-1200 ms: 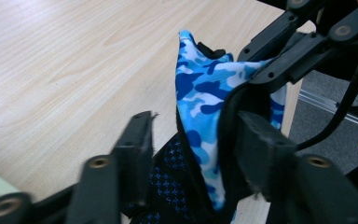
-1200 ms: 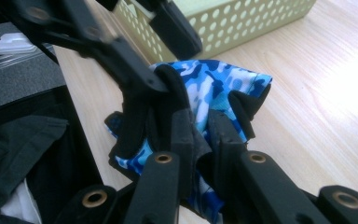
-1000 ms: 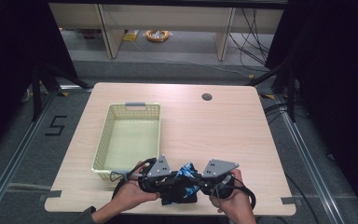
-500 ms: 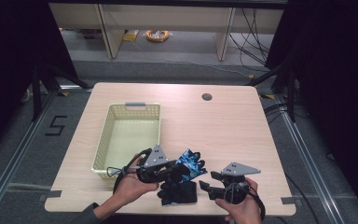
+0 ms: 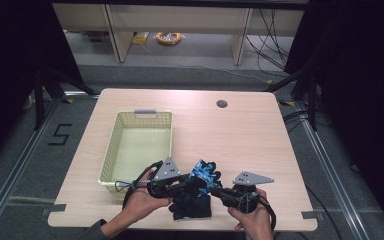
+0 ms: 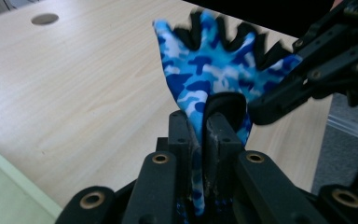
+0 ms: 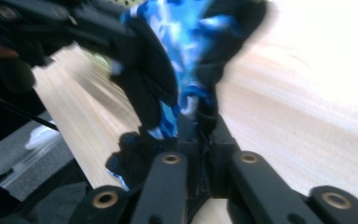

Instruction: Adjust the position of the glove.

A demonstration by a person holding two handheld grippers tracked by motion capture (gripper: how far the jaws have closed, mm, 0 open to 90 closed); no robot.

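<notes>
The left gripper (image 6: 200,135) pinches the cuff of a blue camouflage glove (image 6: 214,70), its jaws clamped on the fabric. The right gripper (image 7: 200,128), whose jaws have just been closing, grips the same glove's edge. The glove hangs between them above the table's (image 5: 240,135) near edge, over another dark glove (image 5: 192,206) lying there, just right of a yellow basket (image 5: 137,117).
</notes>
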